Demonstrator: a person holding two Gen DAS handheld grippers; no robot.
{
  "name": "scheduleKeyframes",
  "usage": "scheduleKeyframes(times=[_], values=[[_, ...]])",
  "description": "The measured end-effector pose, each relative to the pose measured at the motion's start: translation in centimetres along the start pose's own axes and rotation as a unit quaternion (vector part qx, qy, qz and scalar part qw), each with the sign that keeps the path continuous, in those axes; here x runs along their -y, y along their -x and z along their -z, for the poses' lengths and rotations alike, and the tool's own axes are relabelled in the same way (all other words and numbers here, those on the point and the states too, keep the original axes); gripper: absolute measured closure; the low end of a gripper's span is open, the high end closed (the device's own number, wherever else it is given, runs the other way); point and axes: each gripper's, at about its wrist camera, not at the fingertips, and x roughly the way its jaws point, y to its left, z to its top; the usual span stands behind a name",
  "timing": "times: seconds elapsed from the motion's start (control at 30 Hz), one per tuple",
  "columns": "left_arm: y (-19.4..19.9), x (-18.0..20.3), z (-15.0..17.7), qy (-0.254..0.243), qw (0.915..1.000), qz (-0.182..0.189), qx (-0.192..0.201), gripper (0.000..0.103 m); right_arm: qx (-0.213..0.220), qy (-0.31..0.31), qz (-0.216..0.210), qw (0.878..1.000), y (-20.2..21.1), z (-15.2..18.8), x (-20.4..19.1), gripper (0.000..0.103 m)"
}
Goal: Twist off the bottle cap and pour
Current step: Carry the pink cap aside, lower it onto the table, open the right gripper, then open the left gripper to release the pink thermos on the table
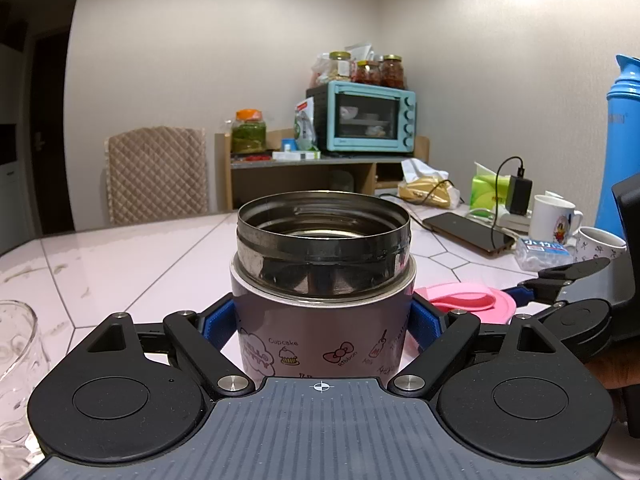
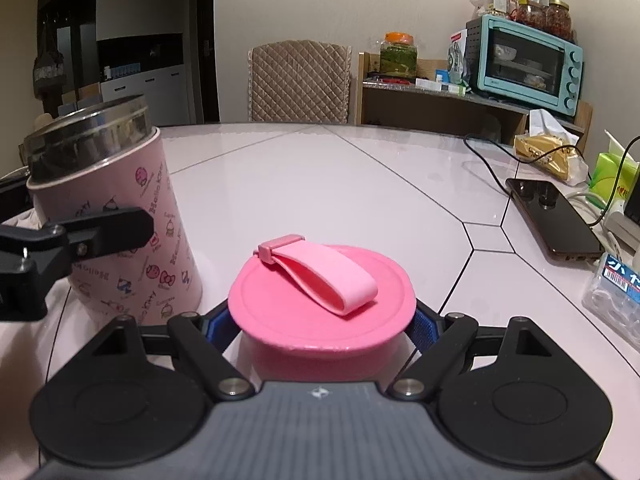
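A: What carries everything? 
B: A pale pink surface [image 2: 360,184] with thin dark seam lines, glossy enough to mirror the room light. It runs back to a chair with a quilted beige cover [image 2: 299,80] and a cream wall

A: And the bottle? 
B: The pink Hello Kitty thermos jar [image 1: 320,344] stands upright on the surface, its steel mouth open. The left gripper [image 1: 320,326] has its blue-padded fingers [image 1: 218,326] pressed to both sides of the body, holding it

A: The cap? 
B: The pink cap [image 2: 320,300] with its loop strap sits between the fingers of the right gripper [image 2: 320,330], which close on its lower rim. It lies low, just right of the jar; whether it touches the surface cannot be told

A: What else lies about? 
B: Along the right edge, a dark phone [image 2: 554,220] on a black charging cable, a green tissue pack [image 1: 486,190], a white mug [image 1: 554,218], a blue thermos flask [image 1: 620,140] and a small clear packet [image 2: 612,292]. A clear glass [image 1: 16,364] stands at the left gripper's left

A: The far corner? 
B: A wooden shelf [image 2: 432,104] bearing a teal toaster oven [image 2: 524,66] with jars on top, and an orange-lidded jar of green pickles [image 2: 398,54] beside it
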Motion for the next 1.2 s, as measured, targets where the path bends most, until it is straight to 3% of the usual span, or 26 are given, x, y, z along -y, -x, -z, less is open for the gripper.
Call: scheduleKeyframes(times=[0.2,0.33,0.83,1.2], values=[[0.0,-0.2,-0.2,-0.001,1.0000,0.001,-0.001,0.013,-0.004,0.005,0.001,1.000,-0.3,-0.1,0.0,0.017],[-0.1,-0.2,-0.2,-0.001,1.0000,0.000,-0.001,0.013,-0.003,0.003,-0.001,1.000,-0.3,0.0,0.3,0.009],[-0.2,0.1,-0.2,-0.001,1.0000,0.000,-0.002,0.013,0.002,-0.001,0.001,1.000,-0.1,0.1,0.4,0.001],[-0.2,0.6,-0.2,-0.006,1.0000,-0.001,-0.006,0.011,0.006,-0.010,-0.006,1.000,0.7,0.7,0.7,0.000]])
